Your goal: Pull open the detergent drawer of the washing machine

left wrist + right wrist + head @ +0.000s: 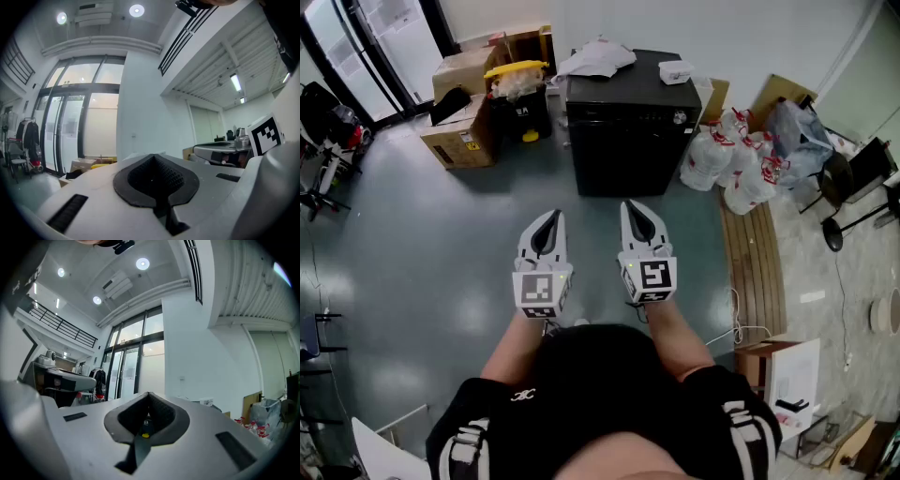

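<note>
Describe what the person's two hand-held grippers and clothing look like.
The left hand-held gripper and right hand-held gripper are alike: pale grey pointed shells, black ribbed pads, and a white marker cube printed with black squares at the back. The person wears black clothing with white stripes.

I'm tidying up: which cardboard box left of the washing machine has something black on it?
The front cardboard box, closer to the person; a black item lies across its top. The box behind it has none.
</note>
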Available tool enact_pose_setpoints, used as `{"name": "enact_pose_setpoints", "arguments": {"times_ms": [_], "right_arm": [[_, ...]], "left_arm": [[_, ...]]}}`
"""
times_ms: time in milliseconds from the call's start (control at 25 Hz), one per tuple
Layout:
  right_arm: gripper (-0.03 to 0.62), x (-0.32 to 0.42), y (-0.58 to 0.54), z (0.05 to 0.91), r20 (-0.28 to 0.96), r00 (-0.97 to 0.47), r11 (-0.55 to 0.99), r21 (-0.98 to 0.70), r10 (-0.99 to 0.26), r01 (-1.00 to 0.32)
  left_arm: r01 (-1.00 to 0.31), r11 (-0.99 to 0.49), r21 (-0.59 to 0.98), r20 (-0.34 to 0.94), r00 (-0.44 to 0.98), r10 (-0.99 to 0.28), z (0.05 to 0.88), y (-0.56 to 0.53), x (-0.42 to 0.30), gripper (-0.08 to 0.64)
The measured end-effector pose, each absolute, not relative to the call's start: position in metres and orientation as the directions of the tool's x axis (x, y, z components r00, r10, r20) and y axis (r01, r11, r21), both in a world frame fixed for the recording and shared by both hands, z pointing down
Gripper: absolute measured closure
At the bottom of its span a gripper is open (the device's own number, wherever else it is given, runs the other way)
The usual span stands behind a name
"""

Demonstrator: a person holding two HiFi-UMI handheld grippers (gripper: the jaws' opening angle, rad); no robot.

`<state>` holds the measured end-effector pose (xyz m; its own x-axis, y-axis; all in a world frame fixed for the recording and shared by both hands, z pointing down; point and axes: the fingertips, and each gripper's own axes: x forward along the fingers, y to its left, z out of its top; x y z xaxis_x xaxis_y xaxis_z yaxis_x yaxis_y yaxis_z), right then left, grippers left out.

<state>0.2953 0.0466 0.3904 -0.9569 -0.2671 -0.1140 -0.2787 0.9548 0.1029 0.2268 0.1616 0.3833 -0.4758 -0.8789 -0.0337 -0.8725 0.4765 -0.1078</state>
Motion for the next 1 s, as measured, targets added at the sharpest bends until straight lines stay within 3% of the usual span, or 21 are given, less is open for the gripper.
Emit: {"name": "enact_pose_setpoints", "arguments": {"times_ms": [480,1000], "right_arm": [[0.591,0.304,0.068,0.386,-0.106,-0.964,0.964,0.081,-0.244,-0.253],[0.591,0.264,0.076,0.399,-0.087,-0.955,0.954,0.081,-0.283,-0.290]], "left_arm": [[-0.853,0.518,-0.067,-0.015,-0.518,-0.855,0.380,0.184,0.236,0.560],[-0.884,0.462,-0.063,-0.011,-0.463,-0.886,0.391,0.188,0.198,0.559]]}}
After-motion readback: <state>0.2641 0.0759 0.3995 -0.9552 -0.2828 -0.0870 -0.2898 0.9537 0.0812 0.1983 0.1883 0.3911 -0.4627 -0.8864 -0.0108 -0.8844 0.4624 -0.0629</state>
